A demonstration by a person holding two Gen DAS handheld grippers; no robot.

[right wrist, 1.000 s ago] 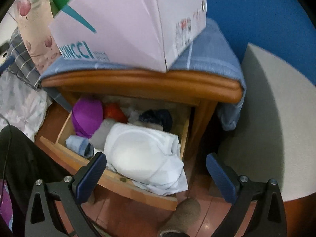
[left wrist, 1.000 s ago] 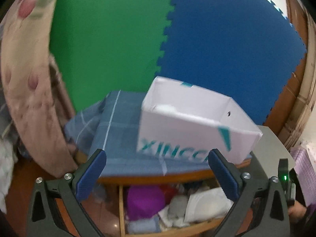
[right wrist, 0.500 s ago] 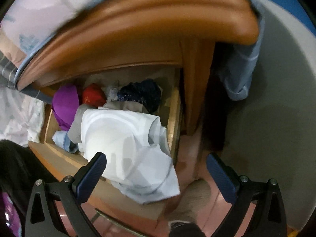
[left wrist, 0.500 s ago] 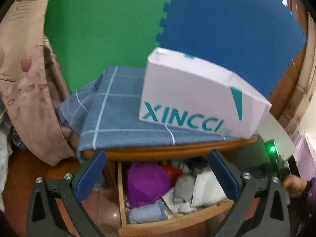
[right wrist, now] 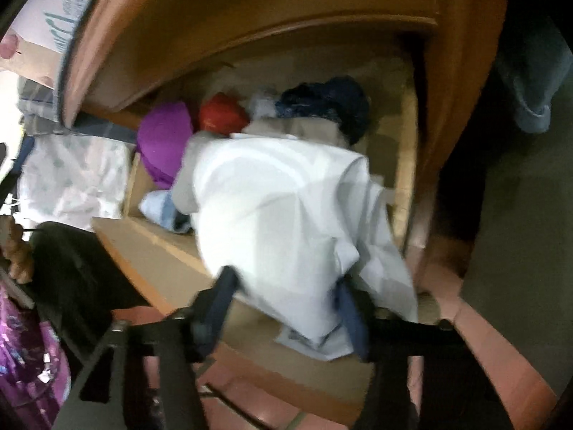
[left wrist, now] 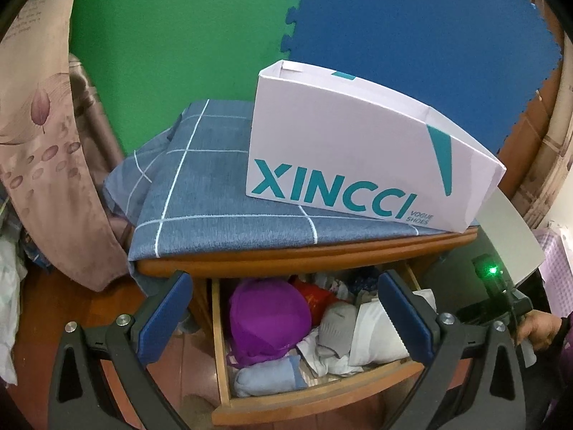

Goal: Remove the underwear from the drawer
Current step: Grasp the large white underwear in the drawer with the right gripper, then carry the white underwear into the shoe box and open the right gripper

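Below the wooden cabinet top (left wrist: 322,254), at six o'clock in the left wrist view: open drawer (left wrist: 322,390), pulled out and crammed with clothes. Inside, from nine o'clock round to three: purple garment (left wrist: 268,319), red item (left wrist: 315,294) behind it, grey piece (left wrist: 336,326), then white underwear (left wrist: 376,333) against the right-hand wall; pale blue roll (left wrist: 268,376) at the front wall. On the cabinet top, blue checked cloth (left wrist: 215,208) with a white XINCCI shoe box (left wrist: 351,165) standing on it toward two o'clock. Behind, green foam mat (left wrist: 179,36) at eleven o'clock, blue foam mat (left wrist: 412,36) at one. Patterned curtain (left wrist: 43,143) at nine.

Left tool (left wrist: 283,279) spread wide above the drawer, with nothing between its pads and touching nothing.

Right tool (right wrist: 286,286) at six o'clock in its own blurred view, pointing steeply down at the drawer front. Jaws just closing, now narrowed onto the white underwear where it spills over the front wall at five o'clock; cloth filling the gap, pads against it on both sides as far as the blur allows. Rest of the garment heaped in the drawer's middle, dark blue garment (right wrist: 329,104) beyond it at one o'clock.
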